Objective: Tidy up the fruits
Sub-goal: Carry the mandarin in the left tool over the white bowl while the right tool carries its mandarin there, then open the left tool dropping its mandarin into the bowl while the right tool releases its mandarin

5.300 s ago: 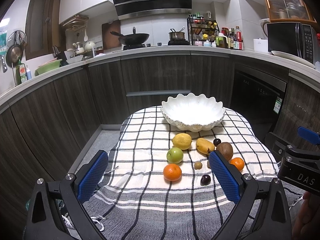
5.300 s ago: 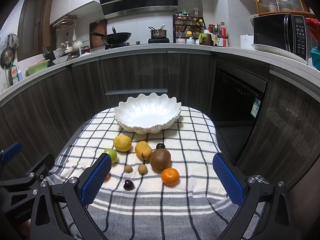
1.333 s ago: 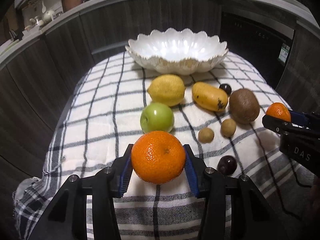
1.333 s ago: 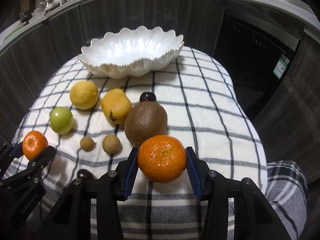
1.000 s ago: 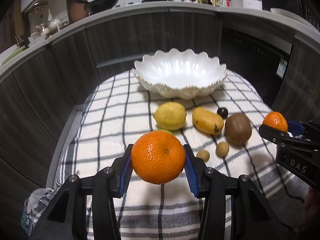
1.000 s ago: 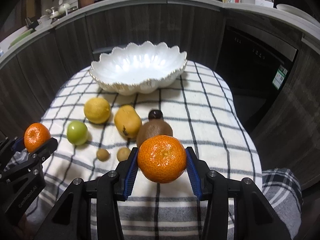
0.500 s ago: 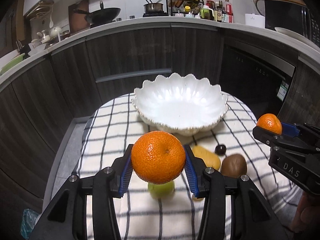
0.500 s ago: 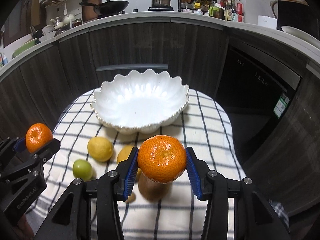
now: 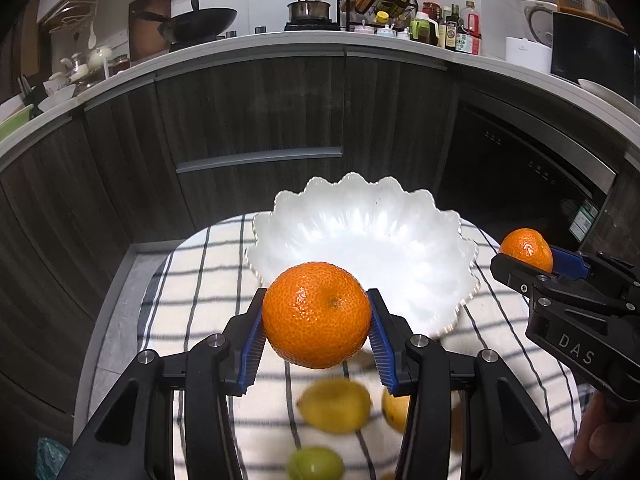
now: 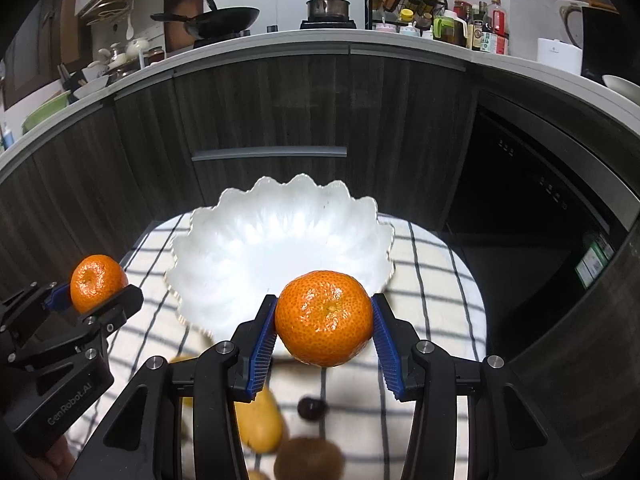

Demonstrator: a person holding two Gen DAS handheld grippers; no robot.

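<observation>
Each gripper, left (image 9: pixel 316 334) and right (image 10: pixel 324 330), is clenched on a round orange tangerine (image 9: pixel 316 315) (image 10: pixel 324 317) above the scalloped white ceramic bowl's (image 9: pixel 360 240) near rim, so releasing too early could bounce fruit off onto the checked cloth (image 9: pixel 200 280).

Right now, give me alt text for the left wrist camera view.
The left gripper holds an orange between its blue jaws, above a checked cloth and just before an empty white scalloped bowl. At right, the right gripper holds a second orange; blurred fruit lies below.
</observation>
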